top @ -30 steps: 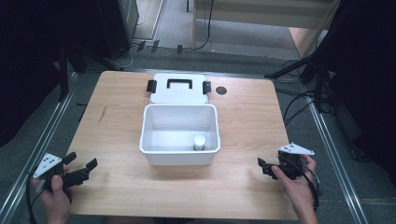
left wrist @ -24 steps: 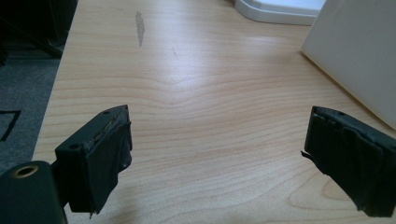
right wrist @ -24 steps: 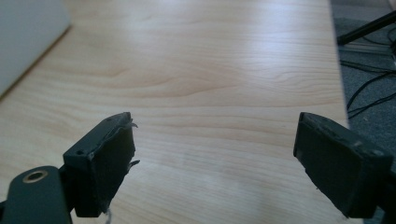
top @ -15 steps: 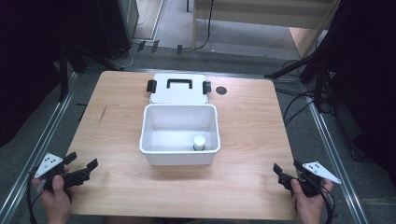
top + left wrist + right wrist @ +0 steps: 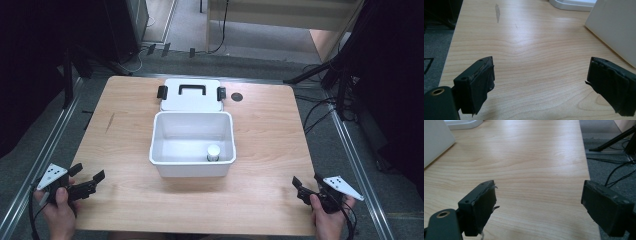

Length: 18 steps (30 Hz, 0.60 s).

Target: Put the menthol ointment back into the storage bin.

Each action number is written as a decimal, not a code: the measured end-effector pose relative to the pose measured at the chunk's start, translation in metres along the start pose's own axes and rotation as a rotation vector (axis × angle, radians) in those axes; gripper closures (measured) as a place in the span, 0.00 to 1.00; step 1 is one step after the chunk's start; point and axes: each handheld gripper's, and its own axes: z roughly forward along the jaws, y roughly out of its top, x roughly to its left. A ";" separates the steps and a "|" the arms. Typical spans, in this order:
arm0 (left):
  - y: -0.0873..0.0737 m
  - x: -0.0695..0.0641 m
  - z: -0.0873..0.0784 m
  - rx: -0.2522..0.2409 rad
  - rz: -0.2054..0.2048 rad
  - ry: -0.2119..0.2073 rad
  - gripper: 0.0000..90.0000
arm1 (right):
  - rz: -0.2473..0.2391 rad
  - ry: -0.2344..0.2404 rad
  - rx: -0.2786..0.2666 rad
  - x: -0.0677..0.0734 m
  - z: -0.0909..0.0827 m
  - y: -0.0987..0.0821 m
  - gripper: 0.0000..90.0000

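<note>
A white box (image 5: 192, 165) and white lid (image 5: 191, 102) with black handle sit on the light wood-grain table (image 5: 260, 130).

Probably a lab or test room: bare wooden worktop (image 5: 260, 150) on grey carpet (image 5: 330, 55), ringed by metal rails (image 5: 47, 150), black stands (image 5: 320, 75) and loose cables (image 5: 320, 112); dark equipment racks (image 5: 122, 25) behind, hard to make out.

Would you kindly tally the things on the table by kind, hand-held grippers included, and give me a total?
White bins: 1, the open bin
White lids with a black handle: 1, the lid lying behind the bin
Small white-capped jars: 1, the jar inside the bin
Hand-held grippers: 2, left hand-held gripper and right hand-held gripper, both open
Total: 5
</note>
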 end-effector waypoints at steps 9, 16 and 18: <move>0.000 -0.001 0.000 0.000 0.006 0.004 0.09 | 0.019 0.015 0.014 -0.002 0.001 0.000 0.15; 0.001 -0.002 0.002 0.014 0.021 0.007 0.09 | 0.048 0.010 0.021 -0.005 0.001 0.001 0.15; 0.001 -0.002 0.003 0.018 0.017 0.012 0.09 | 0.054 0.003 0.030 -0.005 0.002 0.001 0.15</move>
